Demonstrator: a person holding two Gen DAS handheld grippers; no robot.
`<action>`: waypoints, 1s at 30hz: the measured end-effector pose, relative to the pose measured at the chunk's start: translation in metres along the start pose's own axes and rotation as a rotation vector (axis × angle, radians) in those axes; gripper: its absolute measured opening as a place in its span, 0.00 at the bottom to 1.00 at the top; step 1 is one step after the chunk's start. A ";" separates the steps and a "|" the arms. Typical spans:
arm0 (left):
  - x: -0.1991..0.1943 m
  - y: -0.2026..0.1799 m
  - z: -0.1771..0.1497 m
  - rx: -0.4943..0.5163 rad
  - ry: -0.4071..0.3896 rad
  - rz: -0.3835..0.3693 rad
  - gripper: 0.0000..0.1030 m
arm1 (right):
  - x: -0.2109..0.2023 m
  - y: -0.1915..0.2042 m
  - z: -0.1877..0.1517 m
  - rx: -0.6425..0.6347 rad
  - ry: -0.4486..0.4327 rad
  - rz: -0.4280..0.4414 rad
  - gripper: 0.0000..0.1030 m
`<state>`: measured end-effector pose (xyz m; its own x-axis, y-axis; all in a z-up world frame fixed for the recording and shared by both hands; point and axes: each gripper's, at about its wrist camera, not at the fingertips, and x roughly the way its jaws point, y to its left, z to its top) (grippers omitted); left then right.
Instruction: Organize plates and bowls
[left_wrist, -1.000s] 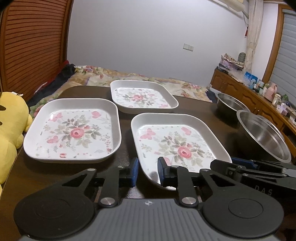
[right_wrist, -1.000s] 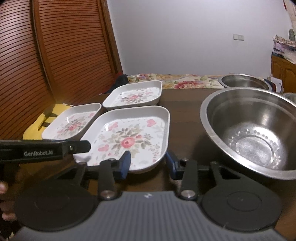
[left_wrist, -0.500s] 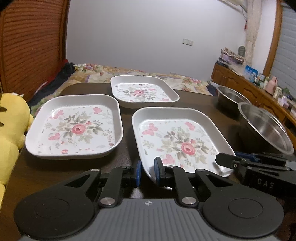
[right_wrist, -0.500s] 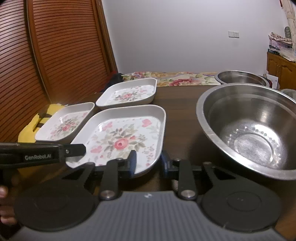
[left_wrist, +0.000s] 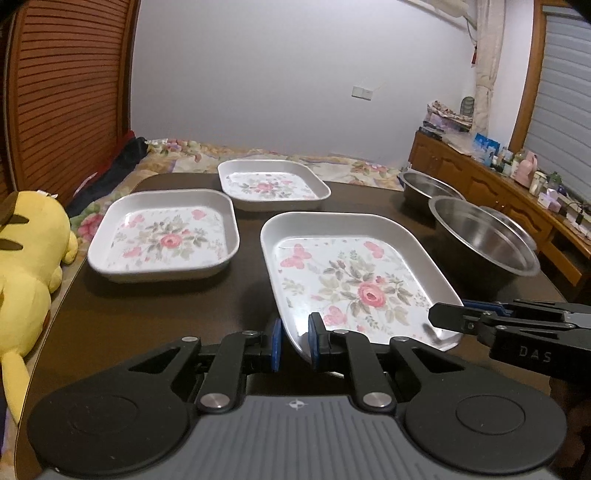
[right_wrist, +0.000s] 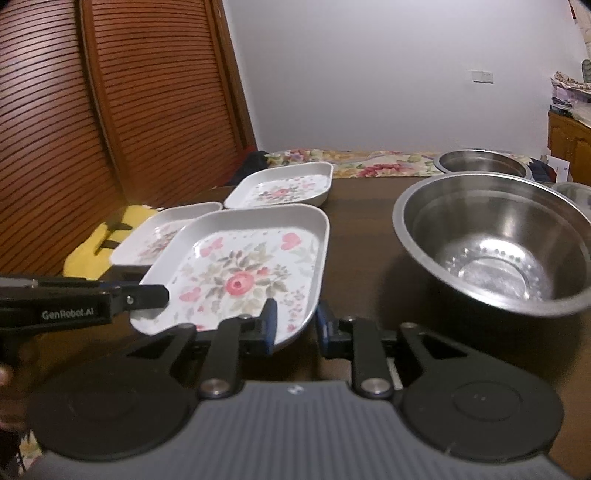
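Three white floral plates lie on the dark table (left_wrist: 147, 314). I hold the nearest plate (left_wrist: 354, 273) (right_wrist: 243, 273) by its near rim with both grippers. My left gripper (left_wrist: 293, 339) is shut on its near-left corner, and its arm shows in the right wrist view (right_wrist: 155, 295). The jaws of my right gripper (right_wrist: 295, 321) (left_wrist: 447, 317) are closing, with the near-right rim pressed between the pads. A second plate (left_wrist: 166, 236) (right_wrist: 155, 236) lies to the left and a third (left_wrist: 269, 184) (right_wrist: 284, 184) behind. A large steel bowl (left_wrist: 487, 243) (right_wrist: 498, 243) stands right of the held plate.
A smaller steel bowl (left_wrist: 424, 184) (right_wrist: 484, 162) sits behind the large one. A yellow plush toy (left_wrist: 26, 258) lies off the table's left edge. A bed with a floral cover (left_wrist: 184, 155) is beyond the table and a cluttered wooden sideboard (left_wrist: 517, 192) stands at the right.
Both pairs of jaws have narrowed onto the nearest plate's rim. Both grippers have drawn back a little with the plate, which now looks slightly raised at its near edge.
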<state>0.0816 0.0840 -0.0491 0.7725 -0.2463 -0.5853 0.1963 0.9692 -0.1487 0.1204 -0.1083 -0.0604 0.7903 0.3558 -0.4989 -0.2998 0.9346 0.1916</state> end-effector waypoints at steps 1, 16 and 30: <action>-0.003 0.000 -0.003 0.000 0.002 0.001 0.16 | -0.004 0.001 -0.002 0.000 0.001 0.006 0.24; -0.015 0.000 -0.027 0.003 0.035 0.020 0.16 | -0.026 0.010 -0.028 0.009 0.047 0.069 0.24; -0.008 0.003 -0.031 -0.019 0.052 0.031 0.16 | -0.024 0.014 -0.033 0.003 0.050 0.072 0.24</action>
<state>0.0573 0.0886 -0.0700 0.7456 -0.2161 -0.6303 0.1608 0.9763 -0.1445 0.0794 -0.1037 -0.0733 0.7391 0.4216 -0.5253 -0.3531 0.9067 0.2308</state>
